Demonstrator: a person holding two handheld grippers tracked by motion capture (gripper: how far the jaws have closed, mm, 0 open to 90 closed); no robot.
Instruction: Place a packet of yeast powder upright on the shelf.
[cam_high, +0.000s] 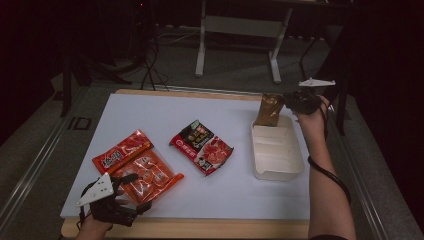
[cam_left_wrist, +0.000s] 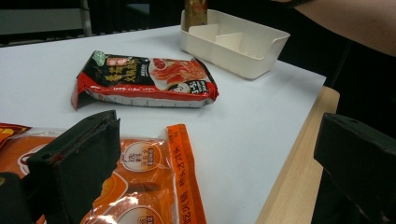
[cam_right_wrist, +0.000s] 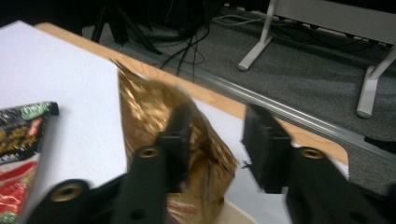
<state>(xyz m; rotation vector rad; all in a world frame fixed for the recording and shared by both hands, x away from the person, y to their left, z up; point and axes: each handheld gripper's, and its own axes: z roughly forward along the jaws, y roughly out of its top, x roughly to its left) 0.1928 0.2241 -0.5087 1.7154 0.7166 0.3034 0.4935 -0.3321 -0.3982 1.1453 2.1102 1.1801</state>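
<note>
Gold pouch (cam_high: 269, 109) stands upright in the white tray's (cam_high: 295, 165) far end, upper right; right hand-held gripper (cam_high: 291, 101) apart beside it. Left hand-held gripper (cam_high: 131, 191), apart, rests over the orange pack (cam_high: 145, 167), lower left.

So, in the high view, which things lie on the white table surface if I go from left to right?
Left gripper → orange packet → red and black packet → white divided tray with the gold packet standing at its far end → right gripper.
</note>
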